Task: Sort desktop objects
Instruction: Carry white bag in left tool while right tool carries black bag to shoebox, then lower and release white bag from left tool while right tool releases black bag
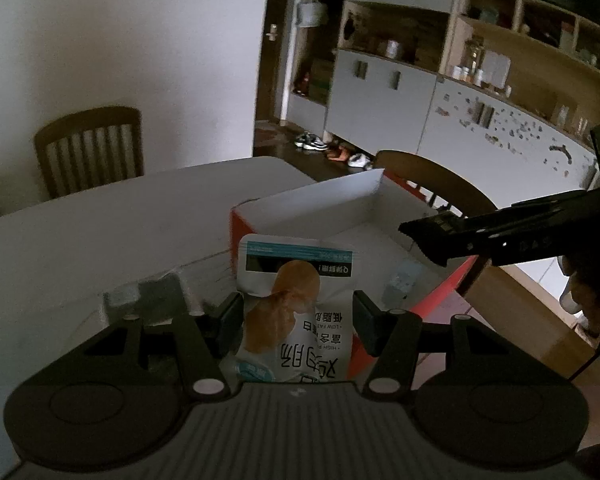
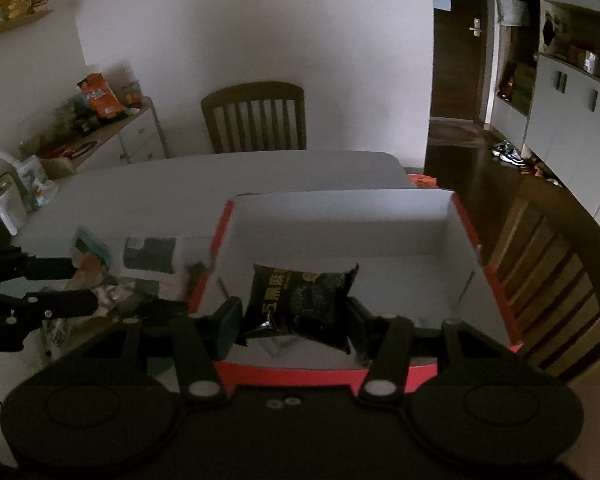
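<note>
On the grey table (image 2: 148, 184) sits a big box (image 2: 452, 248) that is red outside and white inside, with its top open. Between the two fingers of the left gripper (image 1: 296, 320) is a white snack bag (image 1: 292, 300) with a picture of brown food on it. The pads press on both sides of the bag, so it is held tight, and it hangs just by the near red wall of the box, not inside yet. Over the box, the right gripper (image 2: 294, 320) squeezes a black snack bag (image 2: 300, 300) with gold letters, and this bag hangs above the white floor of the box. From the left camera you can see the right gripper reaching in from the side, with a hand (image 1: 588, 292) holding it. Some more small packets (image 2: 112, 292) lie on the table beside the box. Behind the table stands a wooden chair (image 2: 256, 116) by the white wall.
</note>
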The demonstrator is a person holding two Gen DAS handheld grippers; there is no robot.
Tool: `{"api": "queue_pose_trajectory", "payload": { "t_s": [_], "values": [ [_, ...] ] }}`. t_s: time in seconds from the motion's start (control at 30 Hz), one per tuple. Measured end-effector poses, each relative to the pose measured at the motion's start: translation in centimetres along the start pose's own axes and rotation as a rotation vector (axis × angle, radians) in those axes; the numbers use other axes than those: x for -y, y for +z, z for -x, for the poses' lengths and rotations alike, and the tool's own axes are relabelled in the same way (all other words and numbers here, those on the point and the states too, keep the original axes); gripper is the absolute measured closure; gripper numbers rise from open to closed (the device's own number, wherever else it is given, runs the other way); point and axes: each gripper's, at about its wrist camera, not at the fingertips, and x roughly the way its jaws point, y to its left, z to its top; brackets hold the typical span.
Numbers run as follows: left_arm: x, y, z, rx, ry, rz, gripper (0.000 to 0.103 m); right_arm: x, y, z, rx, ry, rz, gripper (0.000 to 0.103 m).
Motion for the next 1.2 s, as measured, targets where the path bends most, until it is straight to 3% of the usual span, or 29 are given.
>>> {"api": "queue_pose_trajectory", "payload": {
  "t_s": [0.3,0.67,1.2],
  "values": [
    [3.0,3.6,-4.7,-0.014,-0.031,-0.051,0.046,3.2,0.1,-1.3,-0.021,-0.011,-0.012,0.048],
    [4.1,7.3,-11.4,-0.074,-0.047,-0.083,0.046,5.2,0.6,-5.2,-0.087,-0.013,0.021,0.048],
    [5.4,6.8,-19.8,-0.25,-0.035,-0.189,0.045,5.6,-1.3,-9.6,-0.231,0.005,0.1,0.049]
  ]
}}
